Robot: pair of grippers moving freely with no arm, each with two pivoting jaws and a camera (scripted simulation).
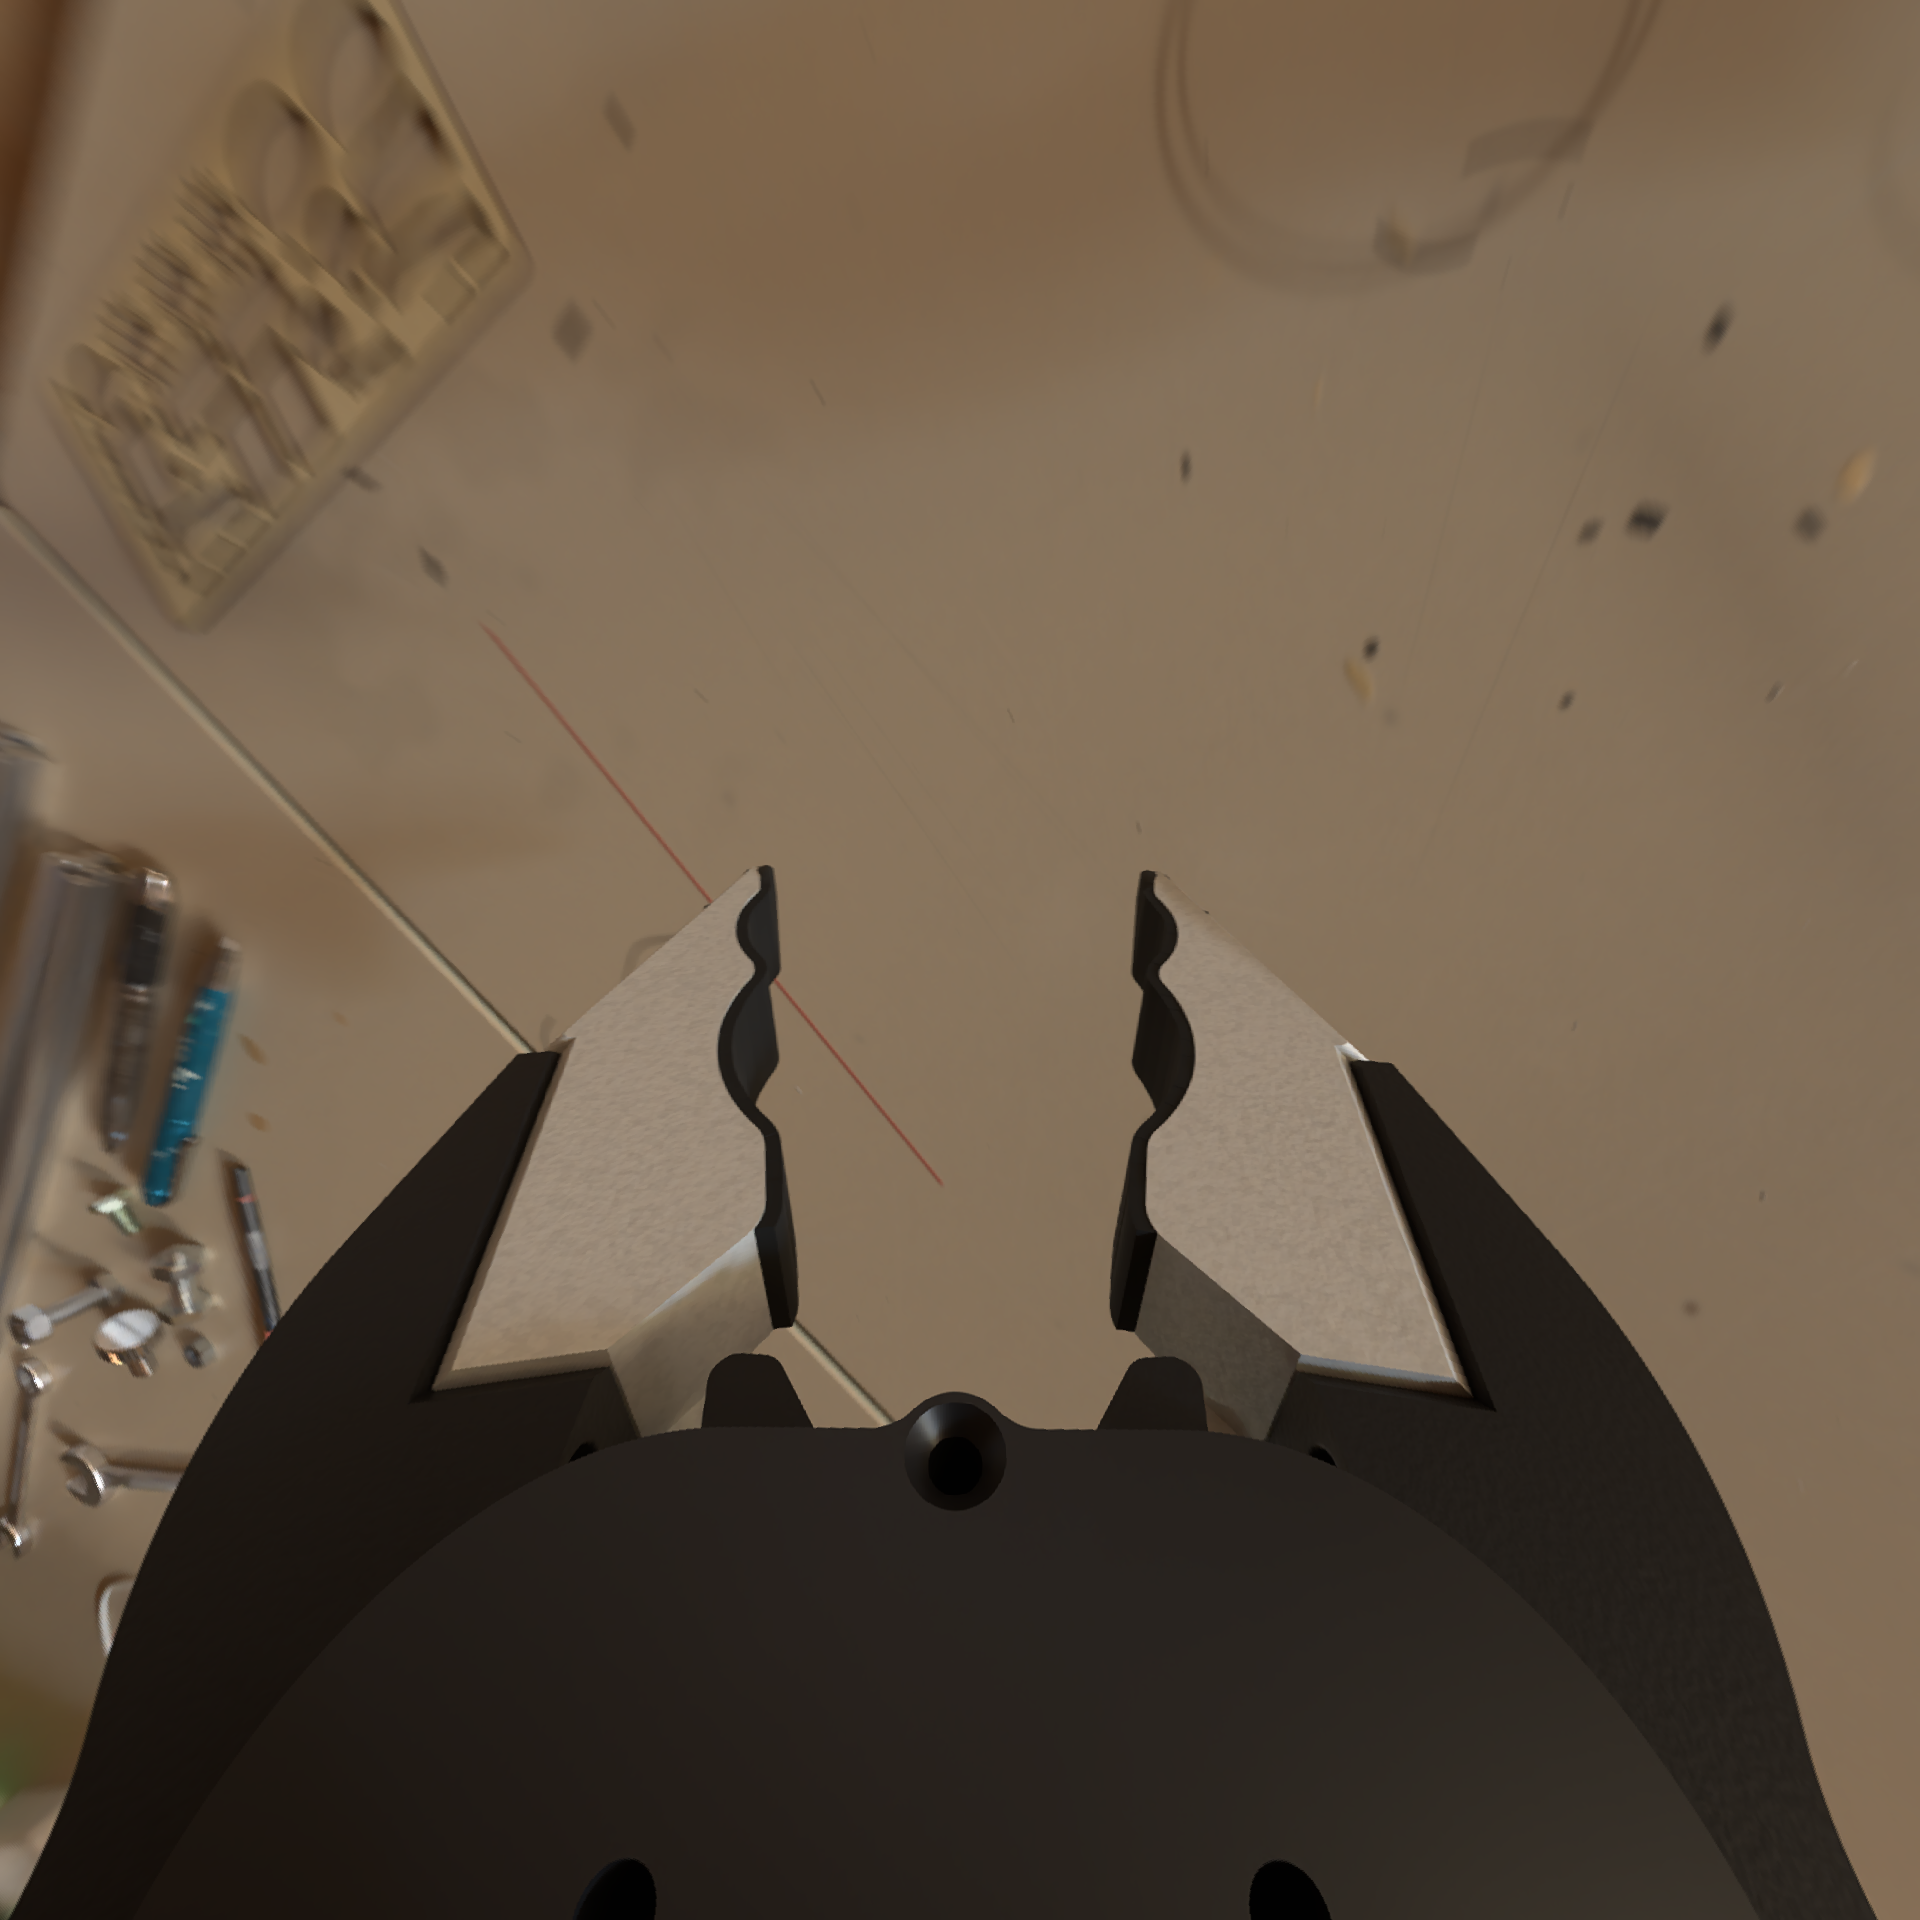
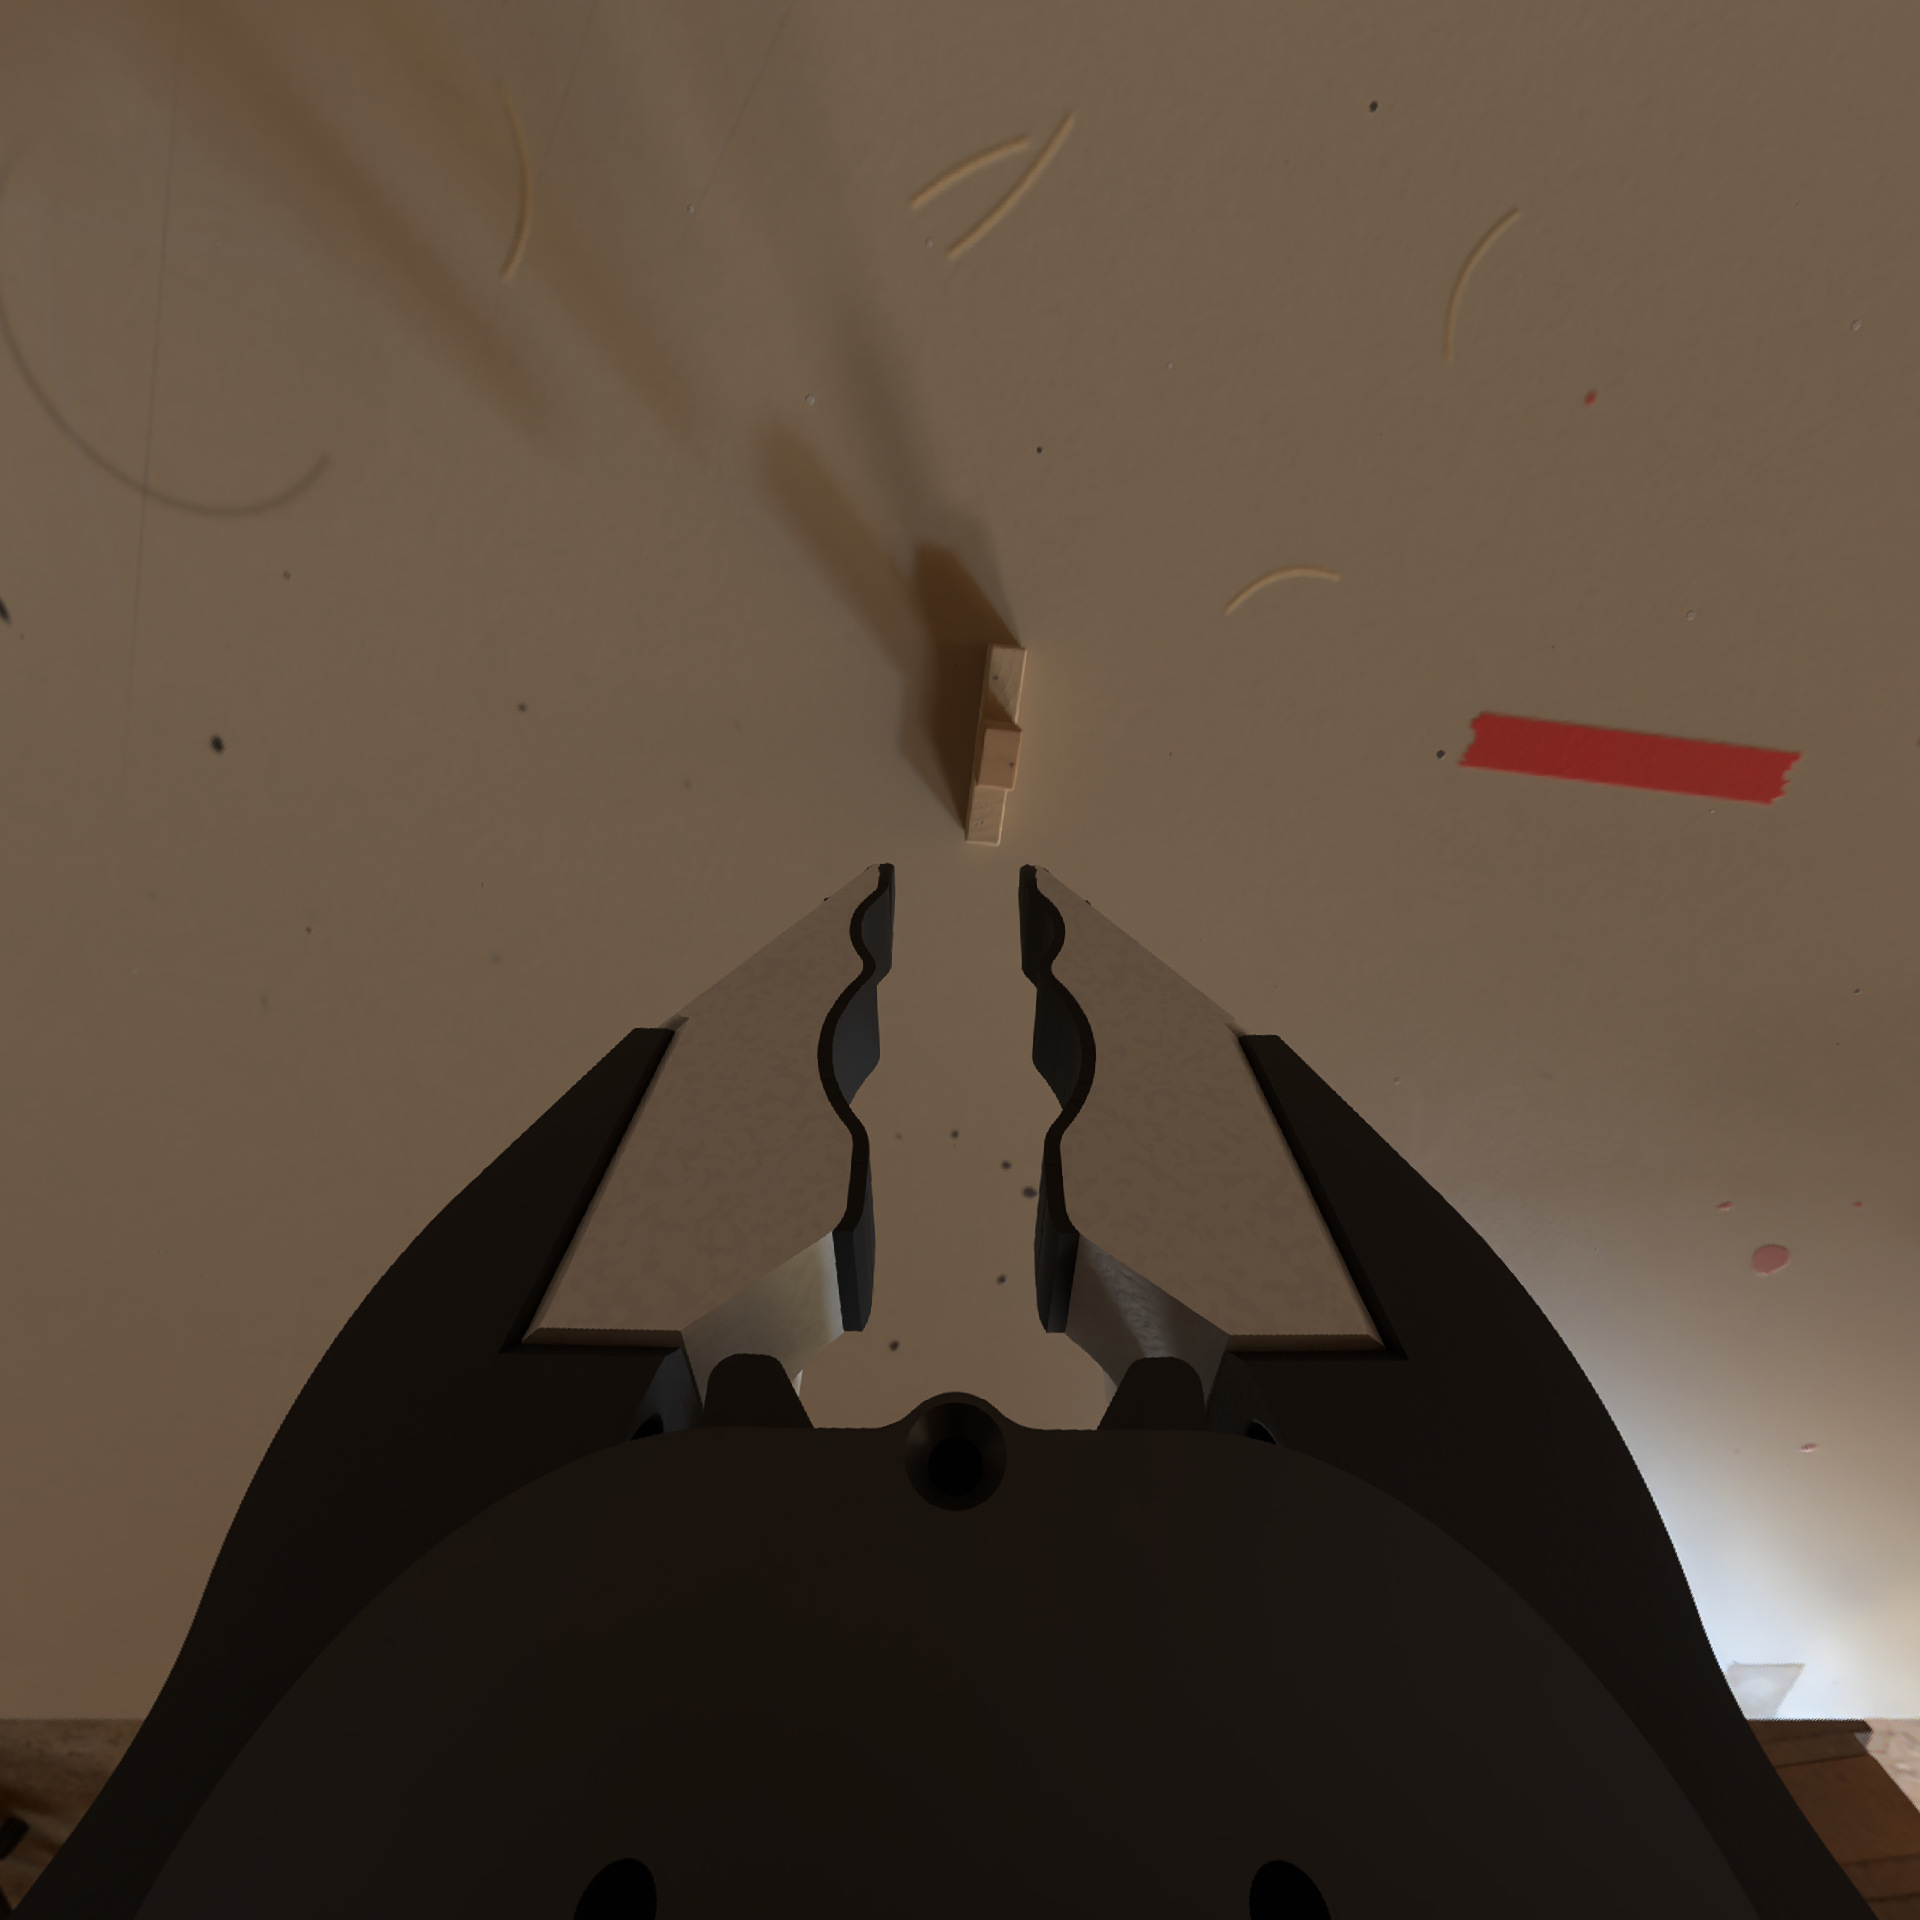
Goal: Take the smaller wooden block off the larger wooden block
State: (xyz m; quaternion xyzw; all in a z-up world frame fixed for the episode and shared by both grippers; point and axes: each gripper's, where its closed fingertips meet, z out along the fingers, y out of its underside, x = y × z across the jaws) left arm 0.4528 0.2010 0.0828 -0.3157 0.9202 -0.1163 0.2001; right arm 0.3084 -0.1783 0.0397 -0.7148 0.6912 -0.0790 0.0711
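Observation:
In the right wrist view a long pale wooden block [image 2: 1006, 681] lies on the tan table, running away from me. A smaller pale wooden block [image 2: 1000, 756] sits on top of it near its middle. My right gripper [image 2: 956, 878] is open and empty, its jaws a narrow gap apart, its tips just short of the near end of the blocks. My left gripper [image 1: 953, 883] is open wide and empty above bare table. No block shows in the left wrist view.
A strip of red tape [image 2: 1626, 756] lies right of the blocks, with wood shavings [image 2: 992, 192] beyond. In the left wrist view a carved wooden plaque [image 1: 270, 301] lies far left and loose screws, wrenches and bits [image 1: 135, 1226] lie at the left. A thin red line [image 1: 644, 810] crosses the table.

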